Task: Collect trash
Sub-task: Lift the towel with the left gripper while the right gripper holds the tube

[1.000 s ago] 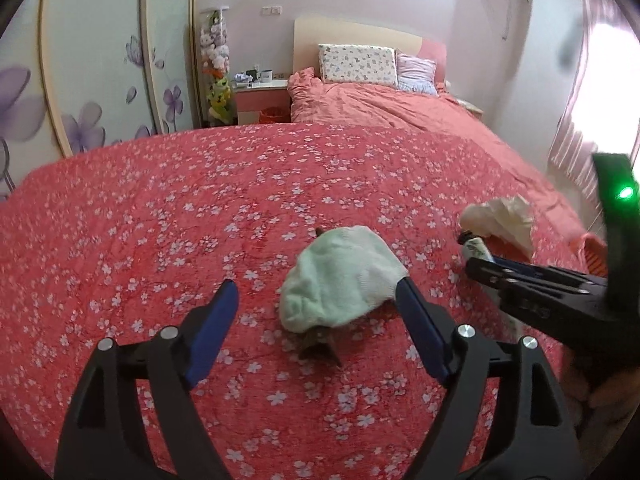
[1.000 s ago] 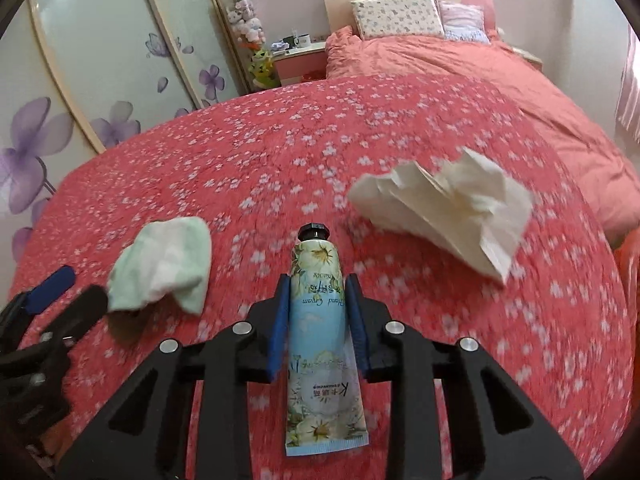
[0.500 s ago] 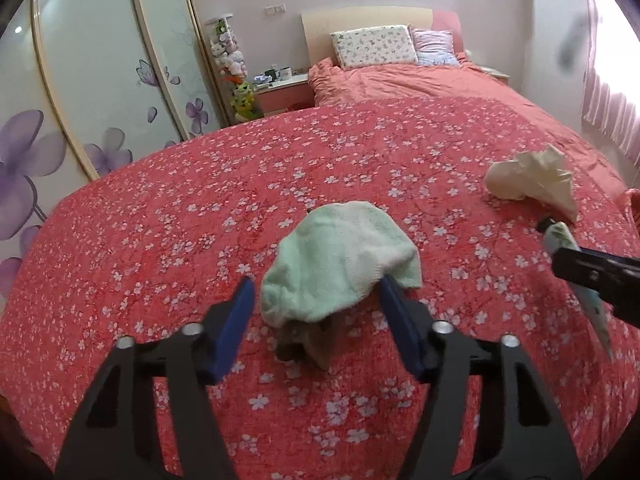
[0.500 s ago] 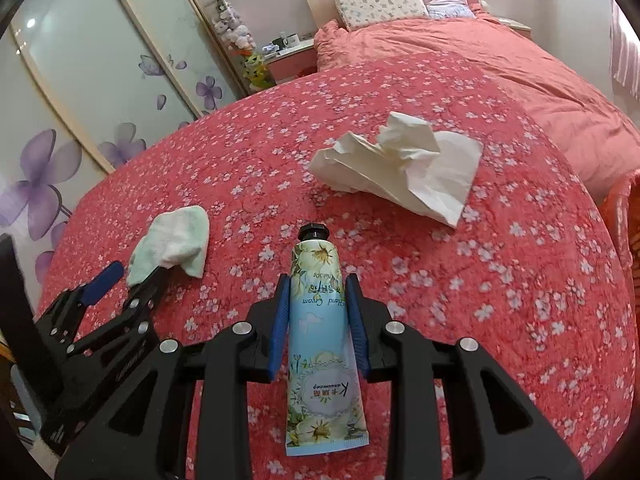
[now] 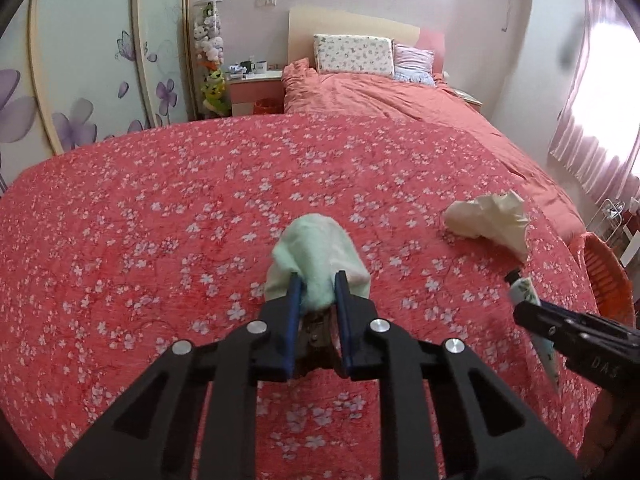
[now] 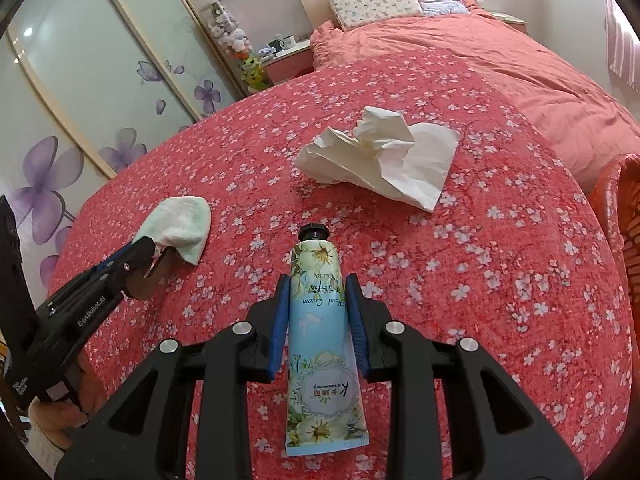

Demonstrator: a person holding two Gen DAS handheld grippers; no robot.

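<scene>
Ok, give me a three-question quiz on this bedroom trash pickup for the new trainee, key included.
1. True or false: the left gripper is shut on the green cloth.
2. What does the right gripper hold? A) crumpled tissue B) hand cream tube C) pillow
3. Fill in: the crumpled tissue lies loose on the floral ____.

Key
1. True; its blue pads pinch the cloth's near edge.
2. B; the hand cream tube sits between the pads, cap pointing forward.
3. Bedspread; neither gripper touches the tissue.
</scene>
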